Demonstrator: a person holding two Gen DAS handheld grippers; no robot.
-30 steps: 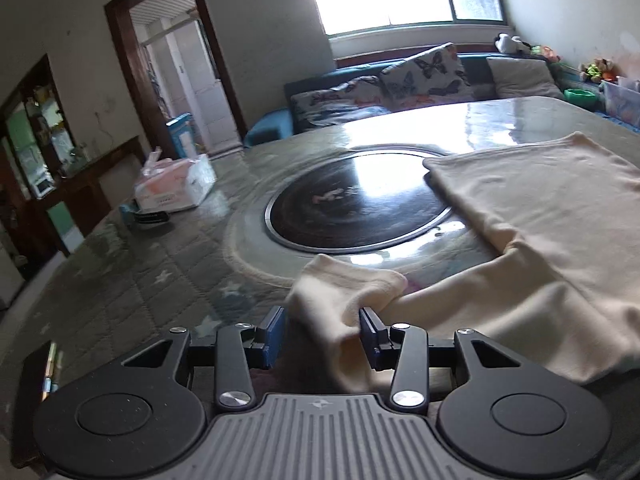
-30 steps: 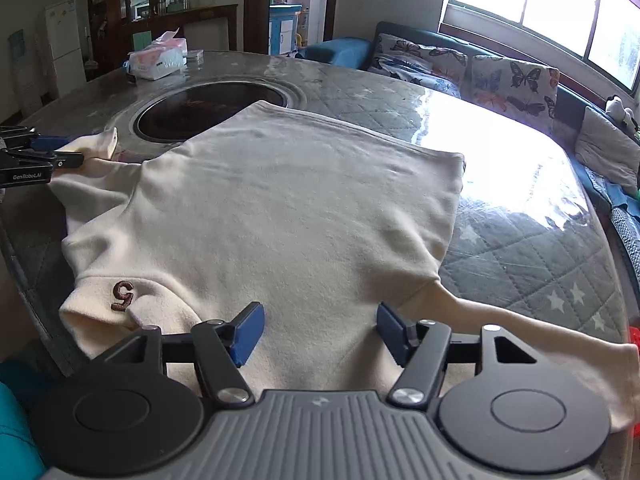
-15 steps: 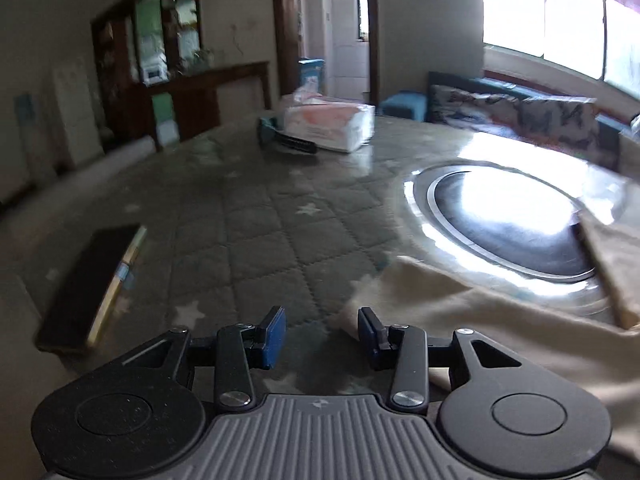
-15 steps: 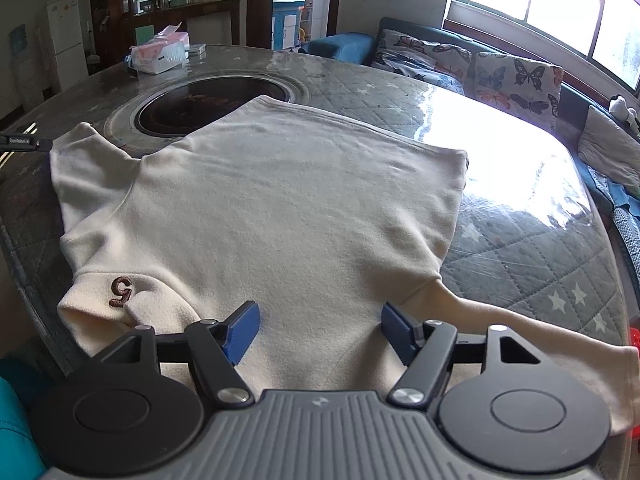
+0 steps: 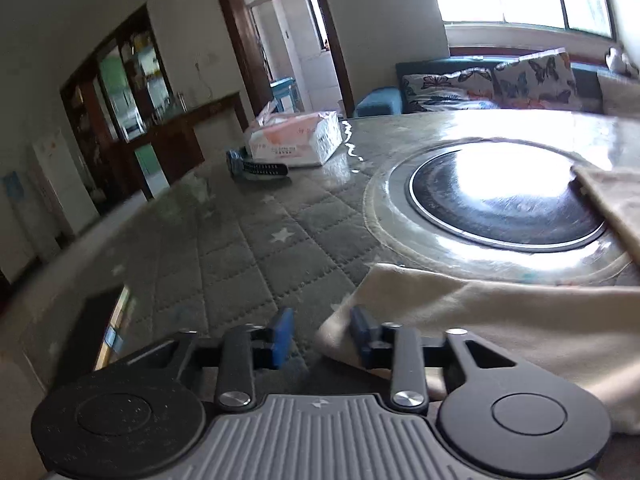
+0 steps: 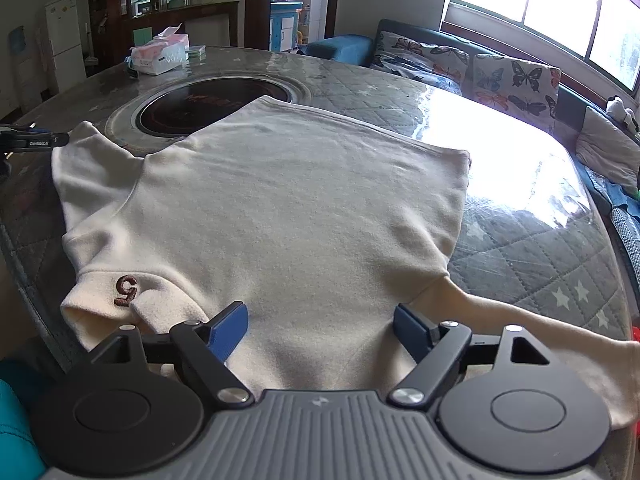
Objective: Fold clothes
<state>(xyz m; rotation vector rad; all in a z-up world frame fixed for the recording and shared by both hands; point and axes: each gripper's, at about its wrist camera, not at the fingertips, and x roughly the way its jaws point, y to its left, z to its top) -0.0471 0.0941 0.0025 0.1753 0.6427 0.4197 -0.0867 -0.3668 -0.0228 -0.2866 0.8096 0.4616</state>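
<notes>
Sweater (image 6: 288, 208), cream, lies flat and spread on the table (image 6: 540, 248), body across the middle, hem reaching the far side. Right wrist view: right gripper (image 6: 320, 330) sits low over the sweater's near edge, jaws spread wide and just been opening, blue pads apart with only flat cloth under the gap, nothing pinched. Collar (image 6: 132, 300) just left of it, folded over, brown embroidered "5" (image 6: 126, 290) on it. Right sleeve (image 6: 520, 320) runs off past the right finger toward the table edge. Left sleeve (image 6: 88, 168) stretched out flat to the left, its cuff end beside the left gripper's fingertips at the frame's left edge.

Left wrist view: left gripper (image 5: 322, 330) low over the table, jaws narrowed, just been closing, gap remains. Cuff corner (image 5: 344, 320) lies against the inner side of the right finger; the left pad is clear of it over bare quilted tabletop, so pads not pressing cloth. Sleeve (image 5: 480, 312) runs right from there. Dark phone-like slab (image 5: 92, 328) near the left, on the table edge.

Further out: round black hob (image 5: 504, 196) set in the table centre, sweater hem overlapping its right rim. Tissue pack (image 5: 296, 140) beyond it, dark strap (image 5: 260, 168) lying just in front, touching or nearly so. Far side: sofa with butterfly cushions (image 6: 512, 80) under the window (image 6: 560, 0), doorway (image 5: 292, 40) and dark cabinet (image 5: 136, 92) behind.
</notes>
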